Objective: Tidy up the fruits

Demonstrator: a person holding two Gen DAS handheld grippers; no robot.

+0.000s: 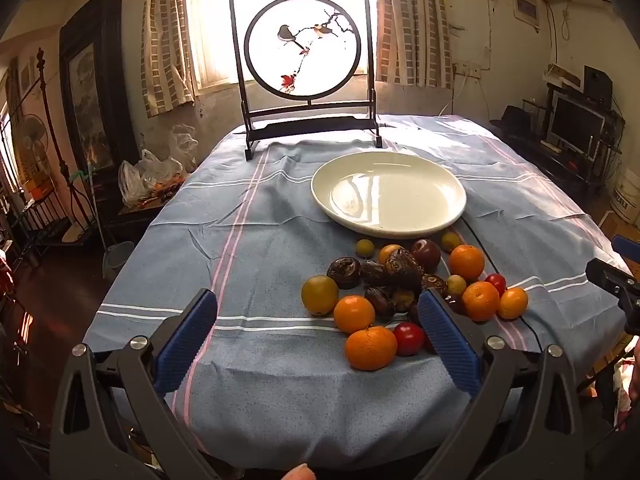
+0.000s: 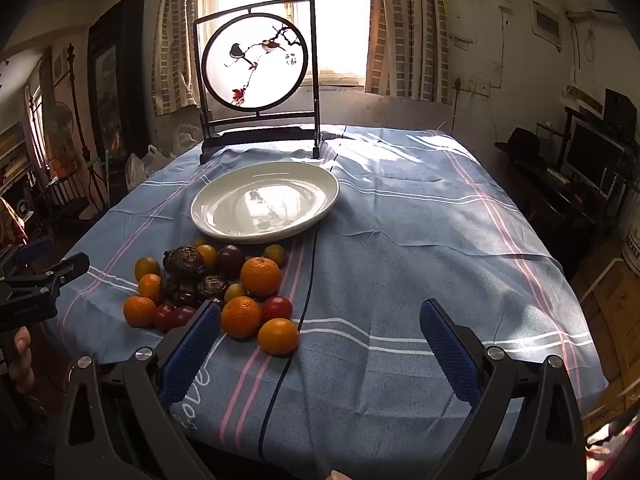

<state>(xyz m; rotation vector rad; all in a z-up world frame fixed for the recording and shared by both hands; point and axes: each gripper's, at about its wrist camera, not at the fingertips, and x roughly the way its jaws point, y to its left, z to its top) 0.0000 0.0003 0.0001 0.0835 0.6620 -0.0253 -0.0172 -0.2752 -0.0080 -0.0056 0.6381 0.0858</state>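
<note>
A heap of fruit (image 1: 404, 280) lies on the blue striped cloth: oranges, small red and yellow-green fruits, and dark wrinkled ones. It also shows in the right wrist view (image 2: 216, 288). An empty white plate (image 1: 388, 194) sits just behind the heap, and shows in the right wrist view (image 2: 264, 204) too. My left gripper (image 1: 318, 308) is open and empty, near and left of the heap, with its right finger (image 1: 448, 340) in front of some fruit. My right gripper (image 2: 320, 320) is open and empty, to the right of the heap, with its left finger (image 2: 192, 348) beside an orange (image 2: 241, 317).
A dark framed round screen with painted birds (image 1: 304, 44) stands at the table's far edge. A thin black cable (image 2: 308, 280) runs over the cloth from the plate to the near edge. The table (image 2: 440, 240) drops off on both sides. Furniture and bags (image 1: 148, 176) stand around it.
</note>
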